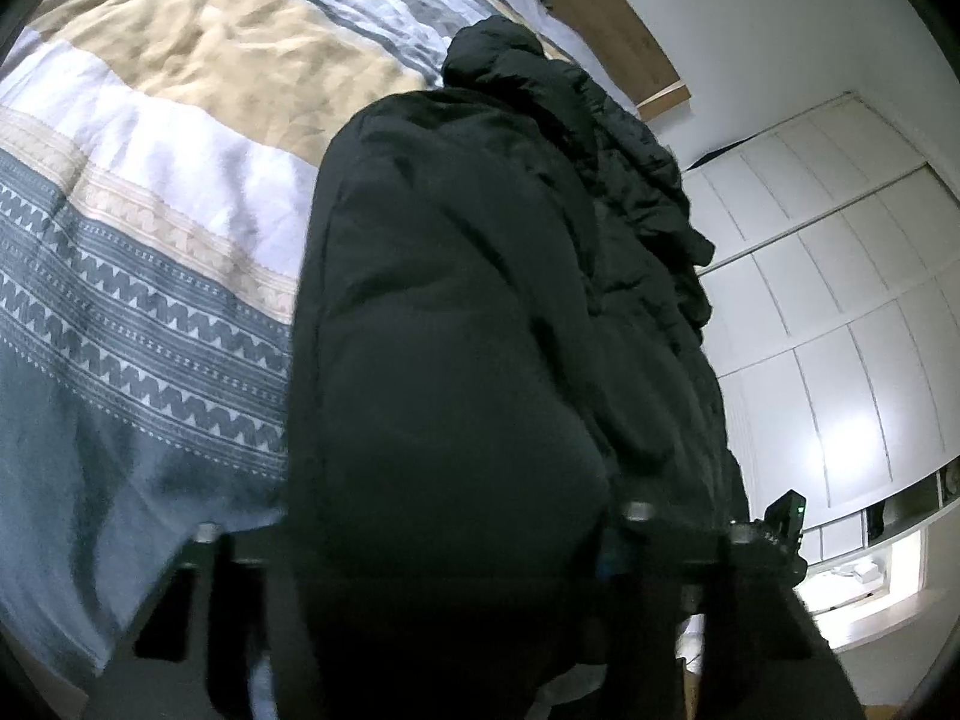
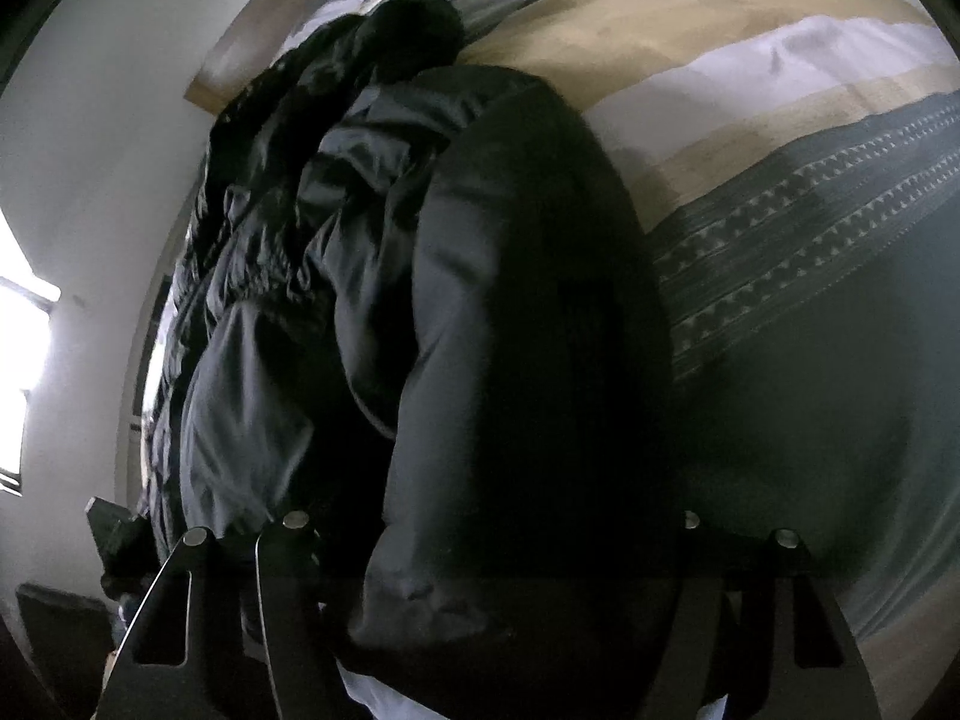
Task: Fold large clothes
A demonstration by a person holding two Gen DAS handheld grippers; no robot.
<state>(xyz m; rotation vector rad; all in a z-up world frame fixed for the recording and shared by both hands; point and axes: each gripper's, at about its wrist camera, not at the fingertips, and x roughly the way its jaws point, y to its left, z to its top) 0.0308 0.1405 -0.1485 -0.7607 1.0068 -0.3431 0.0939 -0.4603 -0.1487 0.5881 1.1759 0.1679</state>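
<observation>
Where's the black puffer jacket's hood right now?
In both wrist views the hood lies at the black puffer jacket's far end on the striped duvet, near the wooden headboard.

Black jacket (image 1: 480,330) blocks both tools; bedspread (image 1: 150,240) open.

The left gripper's black, flat-plated matte fingers (image 1: 198,612) show round silver screw heads along their top edge, with slot-shaped cut-outs lower down. A small black box with a green light (image 1: 786,510) sits at its right side. The right gripper's black plate fingers (image 2: 180,606) look alike: shiny silver screws, pale bevelled edges, rectangular cut-outs
</observation>
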